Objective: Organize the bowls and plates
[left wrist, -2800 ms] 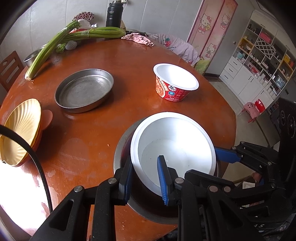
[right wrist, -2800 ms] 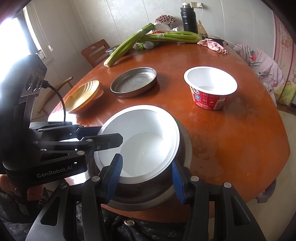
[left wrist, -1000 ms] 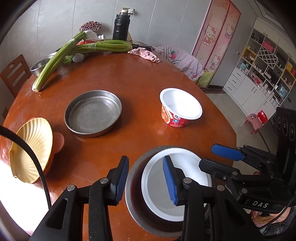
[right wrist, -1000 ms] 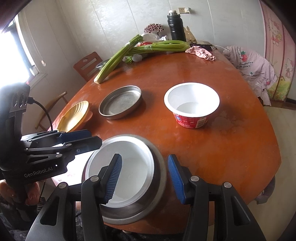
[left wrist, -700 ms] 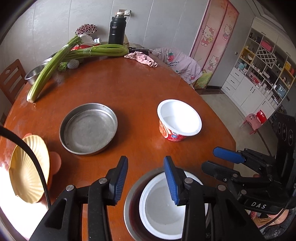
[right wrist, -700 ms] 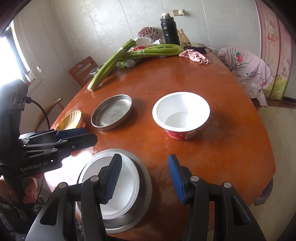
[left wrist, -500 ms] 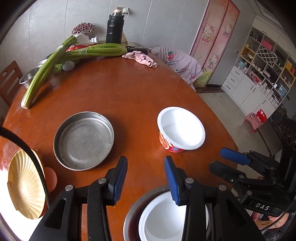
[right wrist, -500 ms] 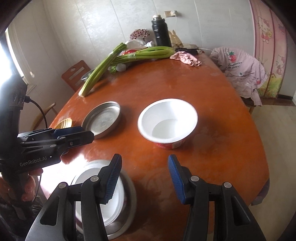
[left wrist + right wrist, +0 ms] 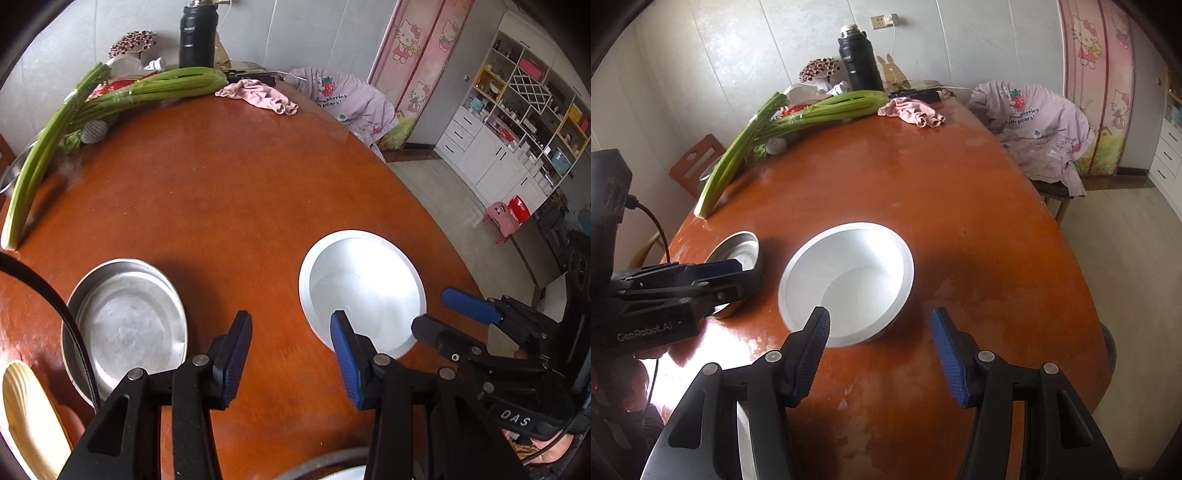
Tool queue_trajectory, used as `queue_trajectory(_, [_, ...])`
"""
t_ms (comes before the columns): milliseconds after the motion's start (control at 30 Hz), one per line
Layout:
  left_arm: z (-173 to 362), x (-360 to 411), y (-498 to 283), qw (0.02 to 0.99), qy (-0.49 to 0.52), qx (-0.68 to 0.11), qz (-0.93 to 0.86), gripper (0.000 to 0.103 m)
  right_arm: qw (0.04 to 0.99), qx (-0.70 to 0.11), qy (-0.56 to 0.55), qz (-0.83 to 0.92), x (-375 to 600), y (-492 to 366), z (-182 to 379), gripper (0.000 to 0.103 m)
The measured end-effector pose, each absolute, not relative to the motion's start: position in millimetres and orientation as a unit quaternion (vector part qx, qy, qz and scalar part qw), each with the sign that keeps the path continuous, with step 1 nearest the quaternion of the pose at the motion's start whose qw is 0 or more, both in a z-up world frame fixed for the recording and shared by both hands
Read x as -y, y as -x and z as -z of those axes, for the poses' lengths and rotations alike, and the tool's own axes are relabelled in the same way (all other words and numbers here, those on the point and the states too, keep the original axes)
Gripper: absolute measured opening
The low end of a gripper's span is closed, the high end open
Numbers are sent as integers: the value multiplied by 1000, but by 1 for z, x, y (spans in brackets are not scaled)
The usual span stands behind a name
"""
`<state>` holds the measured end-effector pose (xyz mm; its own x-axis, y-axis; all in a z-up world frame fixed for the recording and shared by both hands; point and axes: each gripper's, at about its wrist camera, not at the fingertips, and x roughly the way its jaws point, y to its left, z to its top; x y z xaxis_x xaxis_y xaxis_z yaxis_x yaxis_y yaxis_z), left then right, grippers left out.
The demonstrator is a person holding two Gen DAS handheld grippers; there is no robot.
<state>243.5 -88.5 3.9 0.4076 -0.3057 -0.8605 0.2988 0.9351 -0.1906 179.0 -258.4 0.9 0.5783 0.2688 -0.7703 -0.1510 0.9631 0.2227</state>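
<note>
left wrist view: the left gripper (image 9: pixel 291 354) hung released above the table (image 9: pixel 236 206); white bowl (image 9: pixel 362 291) stood upright at right, mouth up, metal pan (image 9: pixel 125 325) at left.
right wrist view: the right gripper (image 9: pixel 881 347) was released, bowl (image 9: pixel 846 282) just beyond.

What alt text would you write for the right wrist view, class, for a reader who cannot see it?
The open right gripper hovers over a round white paper bowl on a glossy orange-brown wooden table. The left gripper is at left, over a shallow round metal pan; long green celery stalks lie beyond.
</note>
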Motion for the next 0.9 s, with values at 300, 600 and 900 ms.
queue_trajectory(300, [13,103,-267,821,8,-533,204,44,878,-457,-60,-133,250,-199,14,59])
queue_trajectory(600, [27,115,-278,813,0,-543,211,44,877,-454,-31,-151,235,-202,20,59])
queue_trajectory(900, [30,118,-280,806,4,-550,218,44,876,-452,-20,-165,224,-202,18,59])
